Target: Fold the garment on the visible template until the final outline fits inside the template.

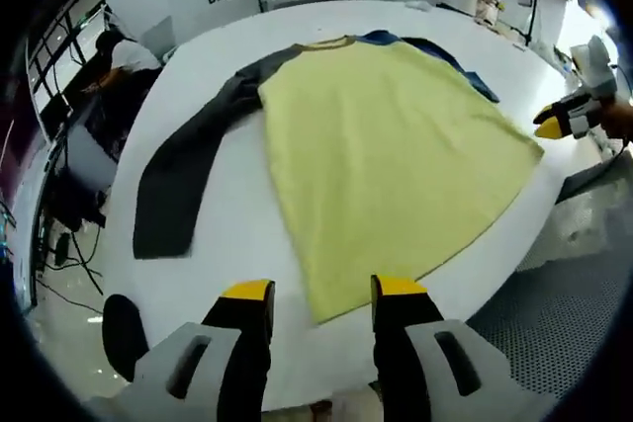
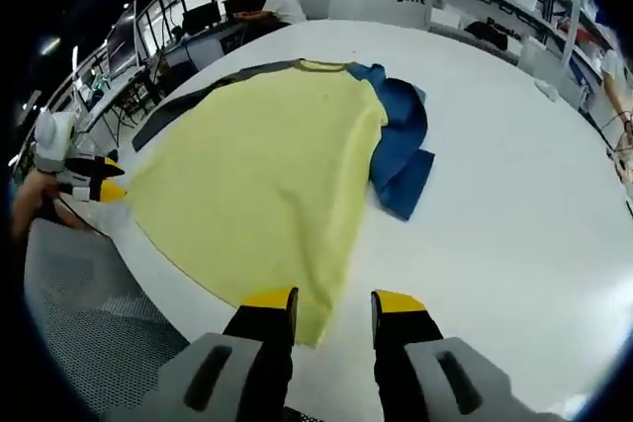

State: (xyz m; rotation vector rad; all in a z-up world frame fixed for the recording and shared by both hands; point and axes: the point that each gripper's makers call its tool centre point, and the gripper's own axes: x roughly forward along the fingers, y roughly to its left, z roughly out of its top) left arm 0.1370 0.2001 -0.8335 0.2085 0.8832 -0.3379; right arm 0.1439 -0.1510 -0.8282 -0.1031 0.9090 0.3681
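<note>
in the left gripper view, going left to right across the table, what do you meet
dark grey sleeve → yellow shirt body → the other gripper's yellow-tipped fingers at the table's right edge

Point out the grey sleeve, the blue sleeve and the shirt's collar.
grey sleeve (image 1: 183, 170): left gripper view, mid-length of the sleeve.
blue sleeve (image 2: 401, 150): right gripper view, bunched middle.
collar (image 2: 321, 66): right gripper view, neckline edge.

A white table (image 1: 237, 234) carries a spread yellow shirt (image 1: 386, 165) with dark sleeves.
</note>
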